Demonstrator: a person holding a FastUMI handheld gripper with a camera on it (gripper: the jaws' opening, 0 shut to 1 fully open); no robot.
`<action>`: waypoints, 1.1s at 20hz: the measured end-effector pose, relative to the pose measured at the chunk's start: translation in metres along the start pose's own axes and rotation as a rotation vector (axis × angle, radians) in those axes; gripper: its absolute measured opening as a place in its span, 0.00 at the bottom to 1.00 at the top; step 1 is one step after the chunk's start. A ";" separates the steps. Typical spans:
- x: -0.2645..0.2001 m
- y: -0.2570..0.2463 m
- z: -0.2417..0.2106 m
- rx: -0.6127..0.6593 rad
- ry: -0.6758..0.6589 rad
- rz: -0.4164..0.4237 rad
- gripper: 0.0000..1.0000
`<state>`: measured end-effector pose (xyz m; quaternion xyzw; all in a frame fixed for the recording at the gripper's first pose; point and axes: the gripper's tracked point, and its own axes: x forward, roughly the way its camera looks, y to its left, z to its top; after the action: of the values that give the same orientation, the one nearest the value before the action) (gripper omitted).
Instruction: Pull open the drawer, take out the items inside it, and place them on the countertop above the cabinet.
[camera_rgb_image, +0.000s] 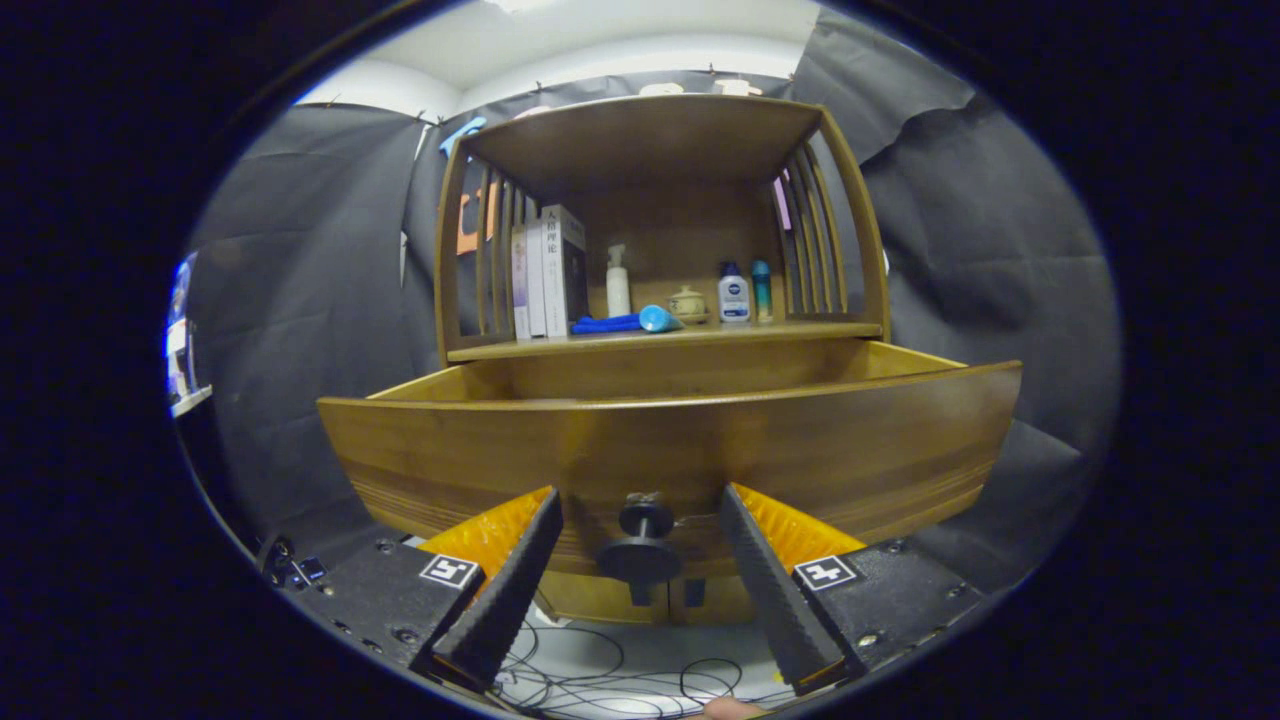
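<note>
While the gripper (640, 535) fingers stand apart, the round dark knob (641, 545) sits between them, touching neither. Knob is fixed to the curved front of the wooden drawer (680, 445), which is pulled out below the countertop (665, 340). Finger pads (505, 590) are black and ribbed, backed in orange; wood is smooth, glossy brown.
</note>
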<state>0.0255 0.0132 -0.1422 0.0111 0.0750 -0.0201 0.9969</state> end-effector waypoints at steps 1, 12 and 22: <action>-0.001 -0.001 -0.002 -0.012 0.003 -0.008 0.99; 0.021 -0.007 0.006 -0.008 -0.009 -0.072 0.99; 0.050 -0.008 0.018 0.020 0.012 -0.070 0.99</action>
<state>0.0776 0.0030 -0.1322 0.0185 0.0811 -0.0558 0.9950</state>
